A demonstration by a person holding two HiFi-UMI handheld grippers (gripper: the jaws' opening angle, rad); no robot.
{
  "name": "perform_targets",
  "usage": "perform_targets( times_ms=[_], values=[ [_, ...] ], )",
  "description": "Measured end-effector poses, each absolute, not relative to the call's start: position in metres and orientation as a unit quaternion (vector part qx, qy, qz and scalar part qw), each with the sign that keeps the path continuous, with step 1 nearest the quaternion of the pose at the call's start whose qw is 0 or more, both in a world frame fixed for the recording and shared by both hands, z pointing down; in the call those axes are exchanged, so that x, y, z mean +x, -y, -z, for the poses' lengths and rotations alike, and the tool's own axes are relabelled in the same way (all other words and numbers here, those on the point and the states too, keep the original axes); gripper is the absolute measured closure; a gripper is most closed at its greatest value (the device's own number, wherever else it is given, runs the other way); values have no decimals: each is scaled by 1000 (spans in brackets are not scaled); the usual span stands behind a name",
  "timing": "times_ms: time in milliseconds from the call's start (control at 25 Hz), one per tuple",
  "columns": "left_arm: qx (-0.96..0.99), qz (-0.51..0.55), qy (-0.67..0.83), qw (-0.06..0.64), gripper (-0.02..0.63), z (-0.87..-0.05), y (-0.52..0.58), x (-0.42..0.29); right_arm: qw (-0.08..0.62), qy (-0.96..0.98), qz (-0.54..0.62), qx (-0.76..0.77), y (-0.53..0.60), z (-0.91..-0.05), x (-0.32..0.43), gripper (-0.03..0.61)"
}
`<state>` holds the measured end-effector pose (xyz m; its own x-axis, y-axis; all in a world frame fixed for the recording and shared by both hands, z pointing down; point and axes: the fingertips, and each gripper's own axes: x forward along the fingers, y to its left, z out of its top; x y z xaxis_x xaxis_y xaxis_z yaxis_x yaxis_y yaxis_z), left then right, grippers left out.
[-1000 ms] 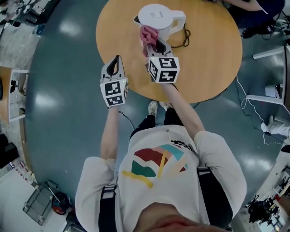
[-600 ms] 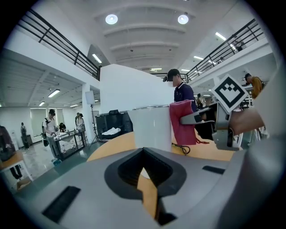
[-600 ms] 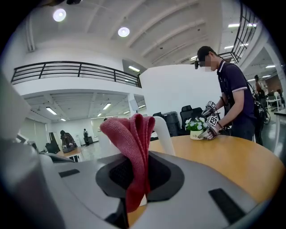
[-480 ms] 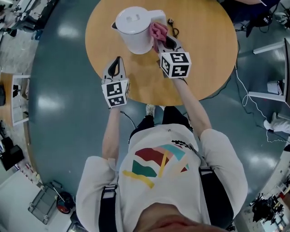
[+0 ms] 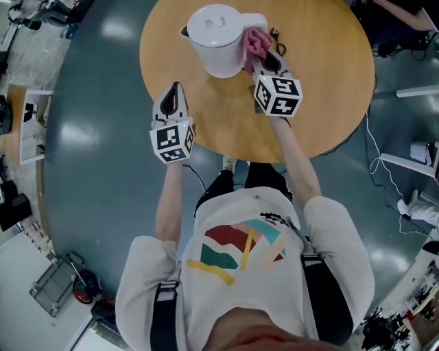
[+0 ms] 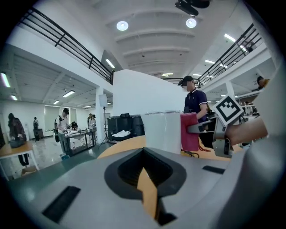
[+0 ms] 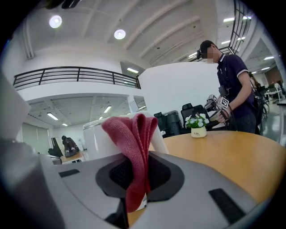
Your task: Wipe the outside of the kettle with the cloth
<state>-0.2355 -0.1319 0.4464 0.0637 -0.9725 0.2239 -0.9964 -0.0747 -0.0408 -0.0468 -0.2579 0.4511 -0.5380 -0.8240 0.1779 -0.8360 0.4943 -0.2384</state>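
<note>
A: What does the kettle (image 5: 218, 42) look like from above?

B: It is white and round. It has a flat lid (image 5: 215, 19), a dark spout (image 5: 185, 31) pointing left and a handle (image 5: 256, 20) on its right. It stands upright on the left half of the round wooden counter (image 5: 322, 89), toward the far side.

A: And the cloth (image 5: 258, 42)?

B: It is pinkish-red, folded into a thick upright wad and pressed against the kettle's right wall, just below the handle. The right hand-held gripper (image 5: 263, 60) has its jaws clamped on it, and the folds stick out past the tips.

A: And the other one?

B: The left hand-held gripper (image 5: 176, 89) has its jaws together with nothing between them. Its tip hangs over the counter's near-left rim, apart from the kettle.

A: Is there room to move?

B: Yes. There is bare wood in front of the kettle and across the whole right half. A black cable (image 5: 277, 35) lies just behind the right gripper. A small potted plant (image 7: 198, 127) sits farther off, and a person stands beyond it. Dark glossy floor (image 5: 96, 171) surrounds the rim on the left and the near side.
</note>
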Motion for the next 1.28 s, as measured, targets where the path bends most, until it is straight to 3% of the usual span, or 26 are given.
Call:
perform_targets(
  times_ms=[200,640,960,1280],
  values=[
    [715,-78,689,87,569,-469,111,-255,7,863,-176,473,208,-481,-67,531],
    [706,-96,690,128,569,-537,63,-316,60,892,-79,442,193,-542,-220,531],
    [698,-103,694,139,571,-555,49,-354,80,873,-58,479,215,-555,-233,531],
    [714,-95,678,147,569,-557,68,-339,102,870,-32,482,210,-555,-220,531]
  ],
)
